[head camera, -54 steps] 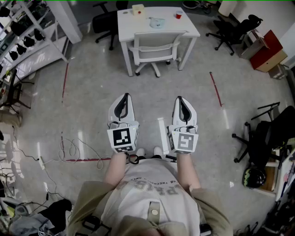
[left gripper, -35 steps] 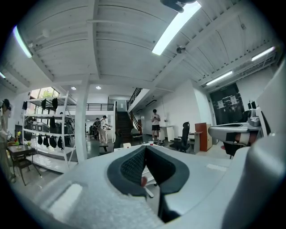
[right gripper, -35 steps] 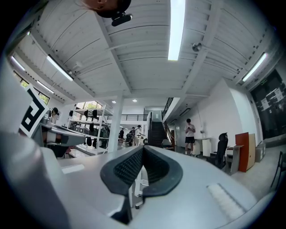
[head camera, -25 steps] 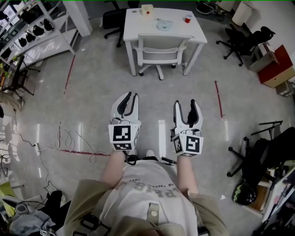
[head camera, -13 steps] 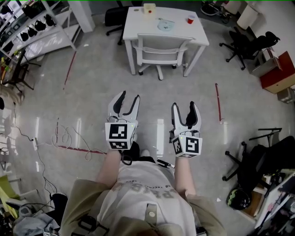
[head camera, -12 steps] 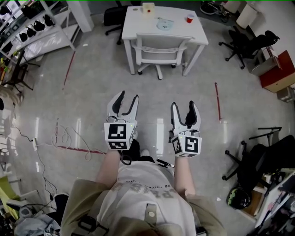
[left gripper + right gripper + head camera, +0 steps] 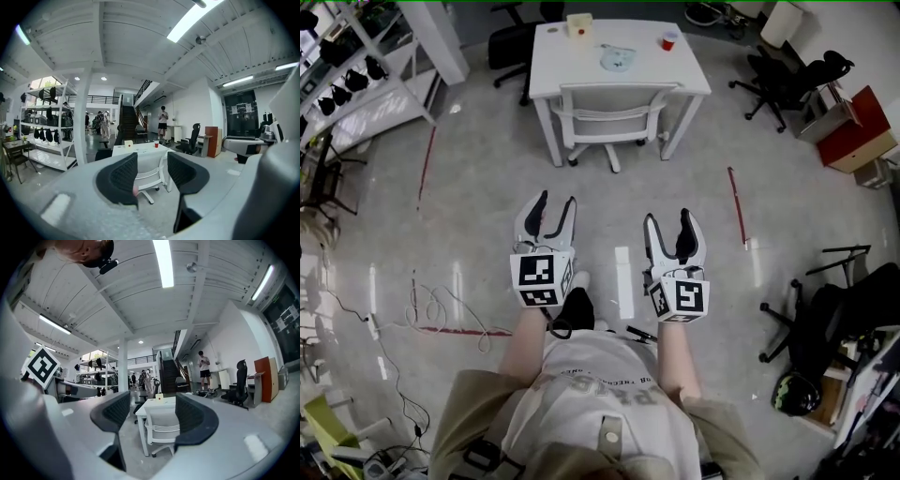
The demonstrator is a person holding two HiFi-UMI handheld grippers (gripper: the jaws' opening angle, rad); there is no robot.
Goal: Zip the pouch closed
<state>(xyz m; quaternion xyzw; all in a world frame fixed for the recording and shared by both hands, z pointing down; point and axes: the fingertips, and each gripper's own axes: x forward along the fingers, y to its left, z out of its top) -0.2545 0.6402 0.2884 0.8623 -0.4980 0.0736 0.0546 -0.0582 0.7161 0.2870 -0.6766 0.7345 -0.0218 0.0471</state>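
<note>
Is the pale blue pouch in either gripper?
No: the pale blue pouch lies on the white rectangular table, ahead of the left gripper and right gripper, whose empty jaws have just opened.

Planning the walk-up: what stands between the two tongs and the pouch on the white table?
In the head view, bare floor, then a white chair tucked against the table; the pouch lies beyond it.
</note>
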